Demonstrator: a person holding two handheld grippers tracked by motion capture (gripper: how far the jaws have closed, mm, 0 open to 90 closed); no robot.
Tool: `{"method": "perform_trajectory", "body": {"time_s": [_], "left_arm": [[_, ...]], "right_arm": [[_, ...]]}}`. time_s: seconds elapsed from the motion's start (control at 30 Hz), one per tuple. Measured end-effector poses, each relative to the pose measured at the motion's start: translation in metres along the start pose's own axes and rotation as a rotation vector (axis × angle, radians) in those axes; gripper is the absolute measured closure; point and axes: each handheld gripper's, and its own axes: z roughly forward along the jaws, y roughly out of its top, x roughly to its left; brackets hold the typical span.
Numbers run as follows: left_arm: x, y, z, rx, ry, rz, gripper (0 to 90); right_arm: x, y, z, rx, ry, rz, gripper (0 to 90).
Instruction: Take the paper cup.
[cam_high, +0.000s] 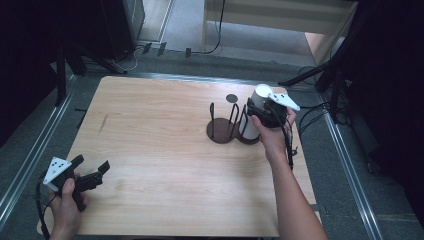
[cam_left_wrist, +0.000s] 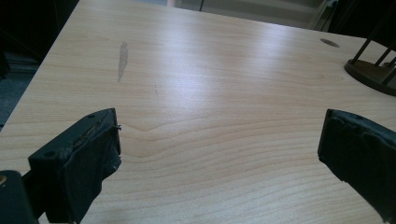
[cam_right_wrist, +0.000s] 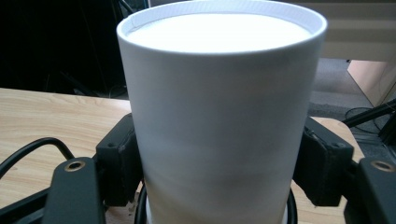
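A tall white cup (cam_high: 249, 125) stands in the right-hand seat of a dark wire holder (cam_high: 222, 131) at the table's far right. My right gripper (cam_high: 261, 114) is shut on the cup's sides, held by a hand from the near side. In the right gripper view both black pads (cam_right_wrist: 122, 158) press the cup (cam_right_wrist: 219, 107), and a black ring (cam_right_wrist: 140, 211) circles its base. My left gripper (cam_high: 91, 163) rests open near the table's front left corner with nothing between its pads (cam_left_wrist: 95, 154). The left gripper view catches the holder (cam_left_wrist: 373, 71) at far right.
The wooden table (cam_high: 165, 165) has a small dark round hole (cam_high: 231, 98) behind the holder and a grey smear (cam_high: 102, 124) at the left. The holder's left seat (cam_high: 216, 131) holds nothing. Cables and dark stands lie on the floor beyond the table's edges.
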Motion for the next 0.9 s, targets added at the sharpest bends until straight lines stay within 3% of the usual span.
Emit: {"method": "perform_trajectory", "body": {"time_s": [0.53,0.67,0.9], "left_arm": [[-0.0002,0.0000,0.0001,0.000,0.001,-0.001,0.0],[-0.0003,0.0000,0.0001,0.000,0.004,-0.001,0.0],[-0.0003,0.0000,0.0001,0.000,0.003,-0.003,0.0]], "right_arm": [[-0.0029,0.0045,-0.0011,0.001,0.022,0.049,25.6],[-0.0012,0.0045,-0.0020,-0.009,0.021,0.024,26.9],[-0.0013,0.0100,-0.0042,-0.028,0.026,0.035,27.4]]}}
